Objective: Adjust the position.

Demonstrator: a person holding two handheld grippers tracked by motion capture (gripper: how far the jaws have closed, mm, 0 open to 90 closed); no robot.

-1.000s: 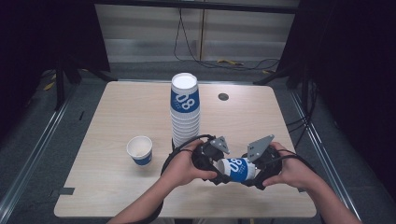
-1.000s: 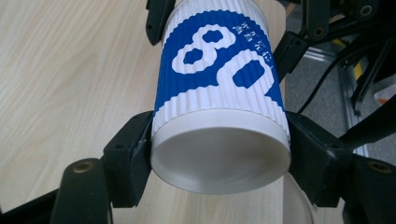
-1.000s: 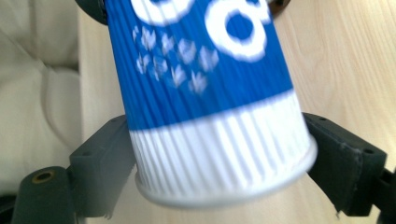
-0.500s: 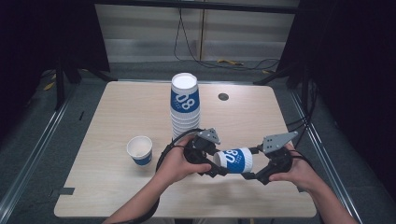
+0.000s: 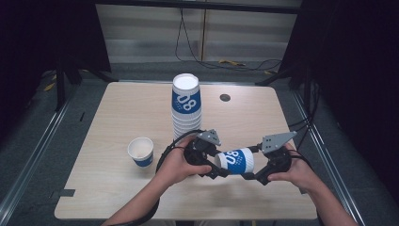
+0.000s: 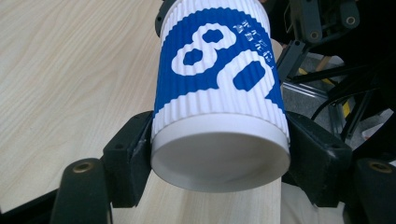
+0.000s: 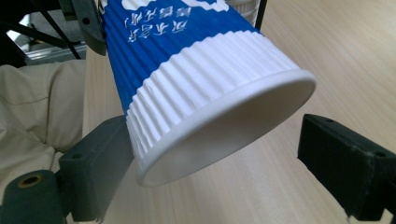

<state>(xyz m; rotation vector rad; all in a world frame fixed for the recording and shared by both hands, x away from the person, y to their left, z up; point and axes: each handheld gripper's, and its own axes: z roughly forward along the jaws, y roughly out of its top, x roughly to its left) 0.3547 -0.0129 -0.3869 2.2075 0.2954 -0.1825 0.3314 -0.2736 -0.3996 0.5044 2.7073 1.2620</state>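
Note:
A blue and white ribbed paper cup (image 5: 237, 161) lies on its side in the air between both grippers, just above the table's front edge. My left gripper (image 5: 217, 165) is shut on the cup's white end. In the left gripper view both jaws press on the cup (image 6: 219, 70), with the left gripper (image 6: 219, 154) around it. My right gripper (image 5: 254, 172) stands at the other end. Its jaws have just been opening. In the right gripper view the cup's rim (image 7: 187, 60) sits between the jaws of the right gripper (image 7: 219, 158), and the right-hand jaw stands clear of it.
A tall stack of the same cups (image 5: 186, 106) stands at the middle of the wooden table (image 5: 117, 113). One small cup (image 5: 141, 151) stands upright to the left of the hands. A dark round spot (image 5: 225, 98) lies at the back right.
The right hand has drawn a little to the right, away from the left hand, and its jaws have spread off the cup. The left gripper keeps its hold.

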